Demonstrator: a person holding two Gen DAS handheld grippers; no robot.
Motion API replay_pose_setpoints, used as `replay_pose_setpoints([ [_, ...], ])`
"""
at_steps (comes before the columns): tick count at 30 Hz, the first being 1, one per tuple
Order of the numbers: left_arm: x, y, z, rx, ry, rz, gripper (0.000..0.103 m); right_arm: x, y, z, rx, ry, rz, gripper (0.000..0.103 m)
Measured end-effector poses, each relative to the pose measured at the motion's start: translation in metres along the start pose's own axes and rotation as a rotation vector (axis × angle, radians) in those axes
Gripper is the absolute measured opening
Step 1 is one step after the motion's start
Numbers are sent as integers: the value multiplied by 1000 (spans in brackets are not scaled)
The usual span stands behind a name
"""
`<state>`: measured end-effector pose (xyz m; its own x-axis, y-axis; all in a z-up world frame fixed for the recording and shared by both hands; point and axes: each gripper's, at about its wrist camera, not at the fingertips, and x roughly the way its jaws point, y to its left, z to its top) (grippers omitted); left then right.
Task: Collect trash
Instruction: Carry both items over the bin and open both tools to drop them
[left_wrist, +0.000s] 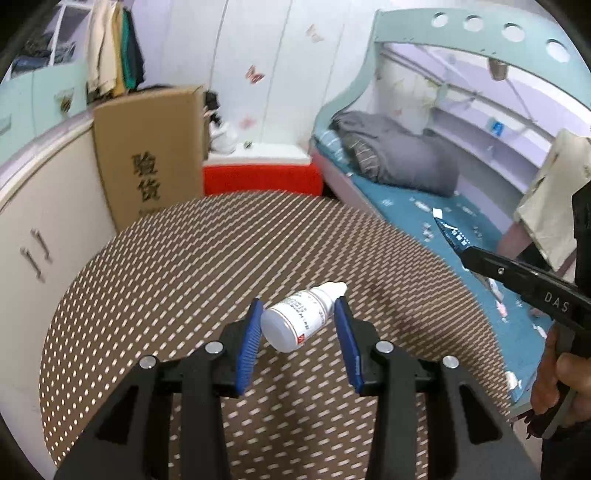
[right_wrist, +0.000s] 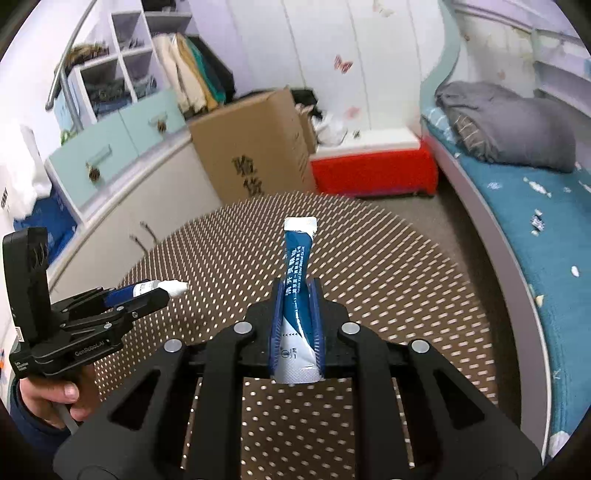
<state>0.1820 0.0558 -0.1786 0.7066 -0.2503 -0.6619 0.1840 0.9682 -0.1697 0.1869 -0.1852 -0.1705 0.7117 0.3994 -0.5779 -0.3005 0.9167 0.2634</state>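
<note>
Status: both pickups look done, drop-off still left. No bin or bag visible in either view, so can't say where the stuff goes.

Left hand-held gripper: part-open width, blue pads clamped on a small white dropper bottle. Bottle is held off the table, above its near-centre. Long axis runs fwd along the fingers and slightly to the right, nozzle cap pointing away from the cam, flat base toward it. Grip sits around mid-body, base end sticks out free on the near side.

Right hand-held gripper: closed as far as it goes, pinching a blue/white sachet. Sachet also clear of the table, over its middle. Long axis straight fwd along the fingers, white crimped end pointing away, other white end poking out behind the pads. It's thin and flat, sandwiched between the pads.

Table itself: dotted brown top, no other trash on the part I can see. Near edge is hidden behind the gripper bodies, so can't rule out leftovers there.

Judgement: roughly halfway, the carry and release remain.
</note>
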Motion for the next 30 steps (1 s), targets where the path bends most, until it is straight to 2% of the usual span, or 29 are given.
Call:
replay_pose_setpoints([
  [8, -6, -79, 39, 60, -78, -110, 39, -64, -51, 14, 53, -127, -74, 15],
  [13, 4, -138, 49, 106, -81, -189, 39, -92, -99, 9, 116, -167, -152, 15],
  [17, 23, -187, 53, 142, -58, -246, 39, -109, -136, 1, 177, -185, -200, 15],
  [23, 56, -248, 48, 196, 2, -291, 39, -117, -194, -23, 297, -171, -271, 15],
  [30, 115, -304, 35, 271, 135, -300, 39, -85, -252, -56, 436, -92, -271, 15],
])
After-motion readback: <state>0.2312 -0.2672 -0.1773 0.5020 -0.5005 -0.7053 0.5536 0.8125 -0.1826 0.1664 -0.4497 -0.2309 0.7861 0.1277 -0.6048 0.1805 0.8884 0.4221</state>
